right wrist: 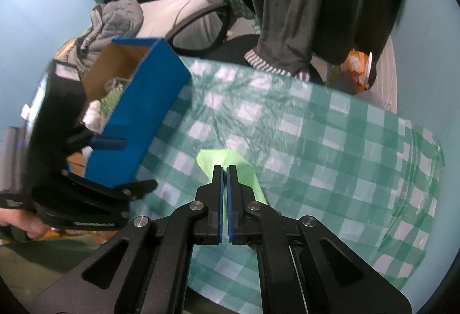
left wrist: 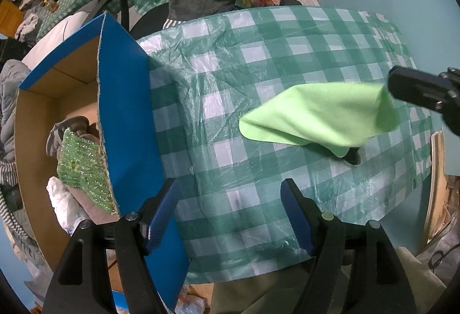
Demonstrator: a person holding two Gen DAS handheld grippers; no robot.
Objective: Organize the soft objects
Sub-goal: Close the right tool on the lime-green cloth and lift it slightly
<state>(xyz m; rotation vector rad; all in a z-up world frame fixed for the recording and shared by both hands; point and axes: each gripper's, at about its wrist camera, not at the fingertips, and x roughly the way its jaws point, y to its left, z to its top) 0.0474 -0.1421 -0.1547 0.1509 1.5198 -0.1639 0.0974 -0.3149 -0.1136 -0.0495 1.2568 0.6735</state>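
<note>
From the left wrist view, the left claw [left wrist: 230, 216] points straight down with its blue pads spread wide and nothing between them, one finger hanging right at the blue wall of the cardboard box [left wrist: 126, 101], the other over the green checked cloth on the worktop [left wrist: 258, 61]. The box already has a green sparkly sponge [left wrist: 83, 167] and some other soft bits in it. Further out, the light green cloth [left wrist: 319, 115] is tented up off the worktop, one corner pulled up to the right claw [left wrist: 402, 86] and the far end still trailing on the checks. In the right wrist view, the right claw [right wrist: 224, 170] is pressed together, pinching a fold of that cloth [right wrist: 230, 161], which droops past both sides of the pads. It looks super light and floppy, zero stiffness, so a corner pinch seems plenty; I'd guess the dangling end could snag the box rim going in.
</note>
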